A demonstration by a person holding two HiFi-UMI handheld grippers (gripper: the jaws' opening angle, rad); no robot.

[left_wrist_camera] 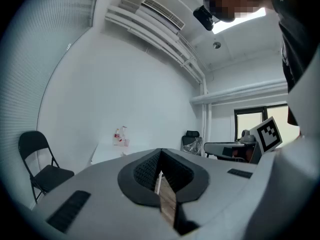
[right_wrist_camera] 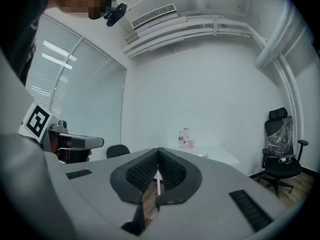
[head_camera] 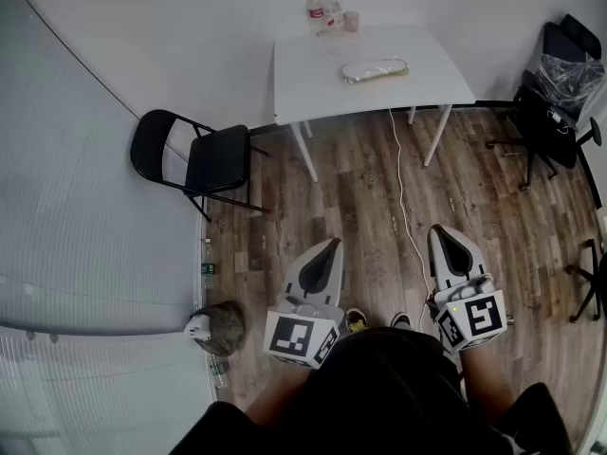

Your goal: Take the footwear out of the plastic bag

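A clear plastic bag with footwear (head_camera: 376, 69) lies on the white table (head_camera: 313, 79) across the room, far from both grippers. In the right gripper view the bag (right_wrist_camera: 202, 155) shows only as a small pale shape on the table top. My left gripper (head_camera: 331, 245) is held low in front of me, shut and empty. My right gripper (head_camera: 441, 231) is level with it, to its right, also shut and empty. In both gripper views the black pads meet at the tips, left gripper (left_wrist_camera: 160, 151) and right gripper (right_wrist_camera: 159, 150).
A black folding chair (head_camera: 194, 159) stands left of the table. Bottles and a cup (head_camera: 328, 12) sit at the table's far edge. A black office chair (head_camera: 555, 83) is at the right. A white cable (head_camera: 406, 207) runs over the wooden floor. A small bag (head_camera: 218, 328) lies by the left wall.
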